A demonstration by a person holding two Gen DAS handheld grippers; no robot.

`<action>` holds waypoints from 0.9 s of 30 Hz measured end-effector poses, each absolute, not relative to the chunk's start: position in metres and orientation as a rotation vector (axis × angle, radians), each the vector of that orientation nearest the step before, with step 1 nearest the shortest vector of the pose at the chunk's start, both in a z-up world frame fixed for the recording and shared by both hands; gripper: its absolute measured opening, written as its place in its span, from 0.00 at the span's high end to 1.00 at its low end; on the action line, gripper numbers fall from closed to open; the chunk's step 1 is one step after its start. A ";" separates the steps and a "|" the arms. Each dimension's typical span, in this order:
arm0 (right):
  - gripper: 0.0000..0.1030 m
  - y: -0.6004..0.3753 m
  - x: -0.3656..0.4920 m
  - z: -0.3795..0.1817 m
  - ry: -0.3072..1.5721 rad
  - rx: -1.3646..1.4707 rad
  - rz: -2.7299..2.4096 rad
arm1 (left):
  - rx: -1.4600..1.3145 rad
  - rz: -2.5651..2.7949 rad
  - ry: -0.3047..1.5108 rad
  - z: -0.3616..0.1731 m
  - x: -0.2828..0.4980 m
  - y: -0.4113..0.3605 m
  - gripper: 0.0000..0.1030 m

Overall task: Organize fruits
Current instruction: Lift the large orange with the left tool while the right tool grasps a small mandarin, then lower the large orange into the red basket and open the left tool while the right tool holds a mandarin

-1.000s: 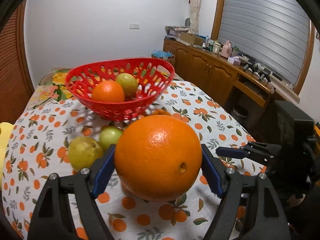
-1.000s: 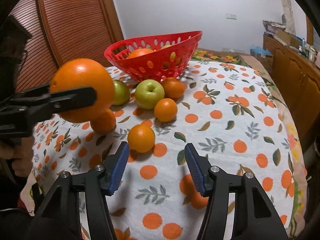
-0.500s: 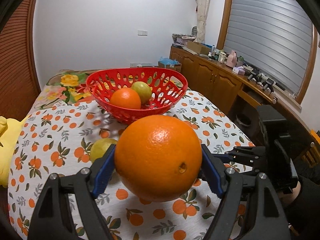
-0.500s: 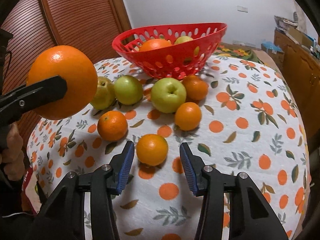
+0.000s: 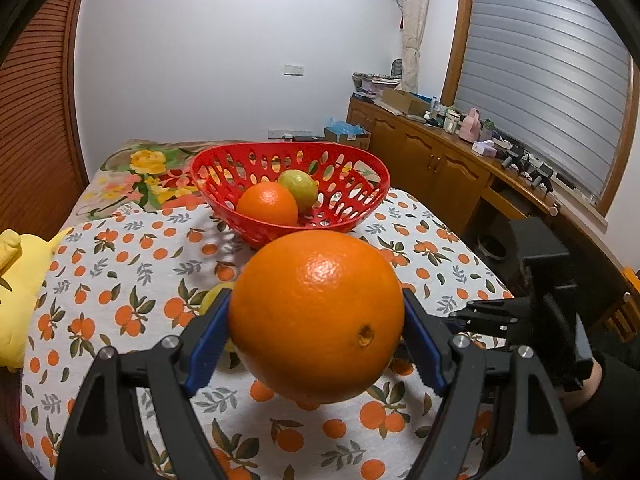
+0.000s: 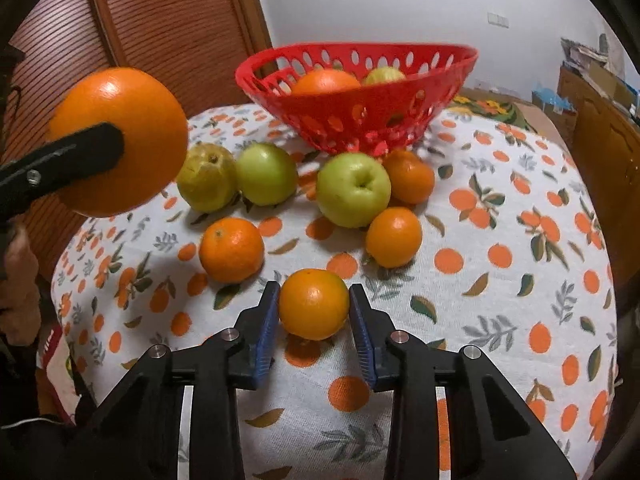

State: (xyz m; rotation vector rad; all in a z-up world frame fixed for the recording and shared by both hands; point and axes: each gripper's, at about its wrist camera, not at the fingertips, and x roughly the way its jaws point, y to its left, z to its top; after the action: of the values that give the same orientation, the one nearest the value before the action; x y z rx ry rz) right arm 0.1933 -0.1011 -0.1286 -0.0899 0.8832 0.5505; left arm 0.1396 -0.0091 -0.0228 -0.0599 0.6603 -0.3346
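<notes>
My left gripper (image 5: 316, 340) is shut on a large orange (image 5: 316, 316) and holds it in the air above the table, short of the red basket (image 5: 360, 204). The basket holds an orange (image 5: 267, 203) and a green fruit (image 5: 298, 186). The held large orange also shows in the right wrist view (image 6: 120, 140). My right gripper (image 6: 314, 320) is open, low over the table, with its jaws on either side of a small orange (image 6: 314, 303); whether the pads touch it is unclear. The red basket (image 6: 360, 120) stands behind.
Several loose fruits lie in front of the basket: a green apple (image 6: 354, 188), two more green fruits (image 6: 266, 174) (image 6: 206, 176) and small oranges (image 6: 231, 249) (image 6: 394, 236) (image 6: 410, 176). A yellow cushion (image 5: 16, 292) lies at the table's left edge. A wooden sideboard (image 5: 440, 168) stands at the right.
My left gripper has risen with the large orange and swung toward the basket. My right gripper has moved forward and down until its jaws flank the small orange, and has narrowed.
</notes>
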 end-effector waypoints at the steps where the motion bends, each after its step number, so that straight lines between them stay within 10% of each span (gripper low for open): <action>1: 0.67 -0.101 0.193 -0.125 0.872 -0.094 0.547 | -0.061 -0.334 0.658 -0.022 0.140 -0.009 0.24; 27: 0.67 -0.129 0.243 -0.033 0.640 -0.065 0.533 | -0.022 -0.335 0.625 0.003 0.191 -0.017 0.23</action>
State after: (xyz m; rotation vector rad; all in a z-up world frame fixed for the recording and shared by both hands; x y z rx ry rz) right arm 0.2429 -0.1291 -0.0332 -0.0648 0.6401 0.5328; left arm 0.1907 -0.0171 0.0034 -0.0217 0.6249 -0.3353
